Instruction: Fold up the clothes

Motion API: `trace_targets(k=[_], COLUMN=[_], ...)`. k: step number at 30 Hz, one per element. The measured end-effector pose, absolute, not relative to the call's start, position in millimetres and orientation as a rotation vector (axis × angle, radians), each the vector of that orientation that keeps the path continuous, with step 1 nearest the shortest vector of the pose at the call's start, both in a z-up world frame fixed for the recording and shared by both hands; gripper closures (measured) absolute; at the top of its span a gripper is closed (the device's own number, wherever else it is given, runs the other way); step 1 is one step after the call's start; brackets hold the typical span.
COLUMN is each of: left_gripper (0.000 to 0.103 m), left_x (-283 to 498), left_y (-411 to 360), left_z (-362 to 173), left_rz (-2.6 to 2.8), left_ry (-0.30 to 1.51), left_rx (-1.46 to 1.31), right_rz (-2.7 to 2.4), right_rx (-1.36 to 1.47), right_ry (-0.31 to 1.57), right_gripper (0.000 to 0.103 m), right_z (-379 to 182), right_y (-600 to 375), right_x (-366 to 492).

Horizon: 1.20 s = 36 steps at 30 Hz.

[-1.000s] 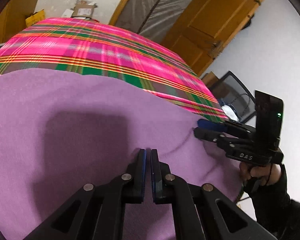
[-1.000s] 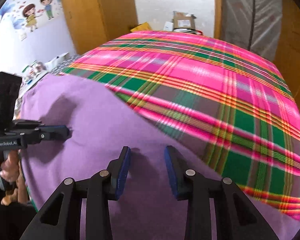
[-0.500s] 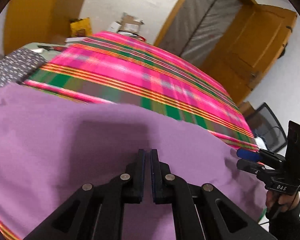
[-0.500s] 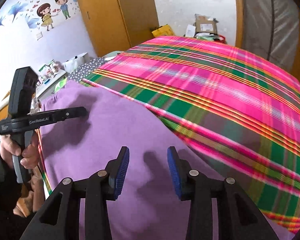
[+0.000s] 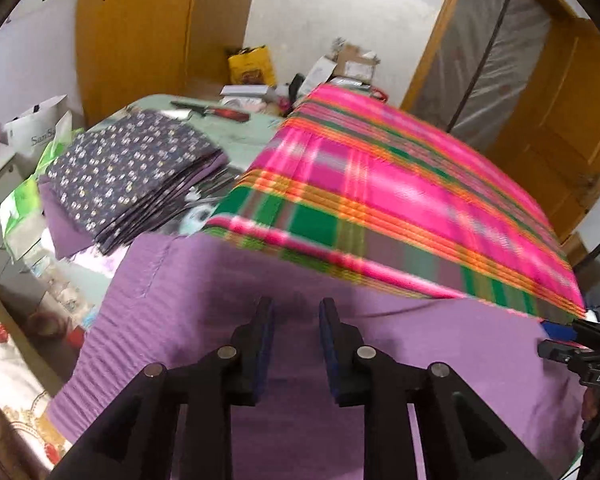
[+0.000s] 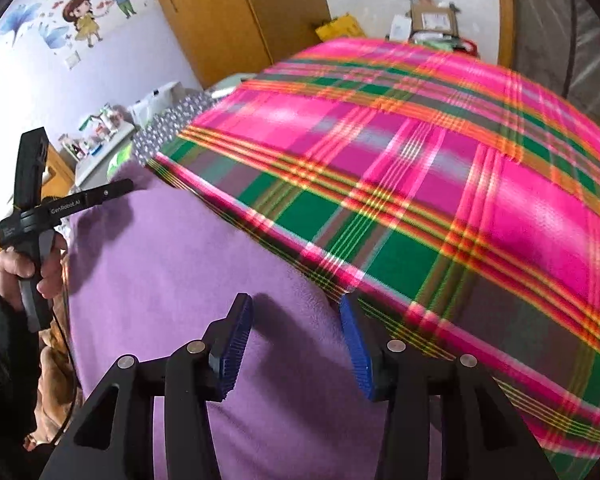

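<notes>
Purple garment (image 5: 380, 360) lies flat on plaid cloth (image 6: 420, 180), folded stack (image 5: 132, 176) aside; my left gripper (image 5: 296, 344) and right gripper (image 6: 296, 344) both gape, grasping nothing.

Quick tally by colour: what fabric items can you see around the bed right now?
Purple garment: 1
Pink-green plaid blanket: 1
Dark floral folded stack: 1
Total: 3

A home bedroom is showing here: a bed (image 6: 420, 168) wearing a pink plaid cover, wooden wardrobe doors (image 5: 140, 28) standing behind, and cartoon children stickers (image 6: 96, 8) decorating the wall.
</notes>
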<state>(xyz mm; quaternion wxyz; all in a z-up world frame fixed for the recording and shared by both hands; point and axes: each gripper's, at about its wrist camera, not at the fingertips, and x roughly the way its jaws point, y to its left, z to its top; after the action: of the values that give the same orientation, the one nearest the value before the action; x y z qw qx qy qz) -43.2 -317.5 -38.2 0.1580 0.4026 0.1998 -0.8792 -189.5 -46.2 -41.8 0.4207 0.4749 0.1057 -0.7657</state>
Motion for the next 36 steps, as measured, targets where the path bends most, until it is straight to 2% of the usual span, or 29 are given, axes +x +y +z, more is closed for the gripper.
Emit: trace_targets(k=[2,3,5,9,12,20,23,27,31,33,36], left_gripper=[0.08,0.08,0.08,0.093,0.101,0.102,0.102,0.101,0.097,0.092,0.091], left_x=[-44.3,-45.9,-48.6,-50.3,-50.5,-51.6,-47.6,-40.1,-35.7,-35.2,-38.0], left_y=[-315.0,-312.4,-308.6,-308.1,-311.0,-321.3,-324.0,-333.4,-353.1,-362.5,-369.5], left_z=[-41.1,-41.6,-42.6,-44.8,-46.0,-42.4,-35.5,-21.4,-13.2,-13.3,-18.2], left_rz=[-2.525,-2.529,-2.533,-2.52,-2.51,-2.49,-2.475,-2.47,-2.455,-2.461,-2.466], left_ry=[0.543,0.516,0.465,0.405,0.389,0.414,0.408,0.395,0.455,0.494,0.512], left_rx=[1.15,1.148,1.144,1.126,1.114,1.129,1.123,1.085,1.071,1.077,1.108], right_rz=[-1.909,-1.912,-1.916,-1.919,-1.927,-1.954,-1.978,-1.996,-1.99,-1.978,-1.958], right_rx=[1.201,1.199,1.198,1.195,1.192,1.2,1.186,1.153,1.119,1.109,1.103], right_ry=[0.264,0.267,0.258,0.245,0.239,0.214,0.198,0.144,0.103,0.1,0.096], right_gripper=[0.061,0.071,0.08,0.084,0.085,0.085,0.083,0.073,0.072,0.072,0.072], right_z=[-47.1,-48.2,-48.9,-50.7,-50.6,-49.0,-43.1,-31.9,-23.2,-22.5,-24.1], right_y=[-48.7,-49.5,-49.8,-49.0,-49.3,-49.7,-44.3,-35.0,-29.4,-29.9,-33.2], right_x=[-190.5,-191.4,-194.2,-197.3,-198.9,-201.6,-199.0,-192.1,-182.4,-177.2,-170.1])
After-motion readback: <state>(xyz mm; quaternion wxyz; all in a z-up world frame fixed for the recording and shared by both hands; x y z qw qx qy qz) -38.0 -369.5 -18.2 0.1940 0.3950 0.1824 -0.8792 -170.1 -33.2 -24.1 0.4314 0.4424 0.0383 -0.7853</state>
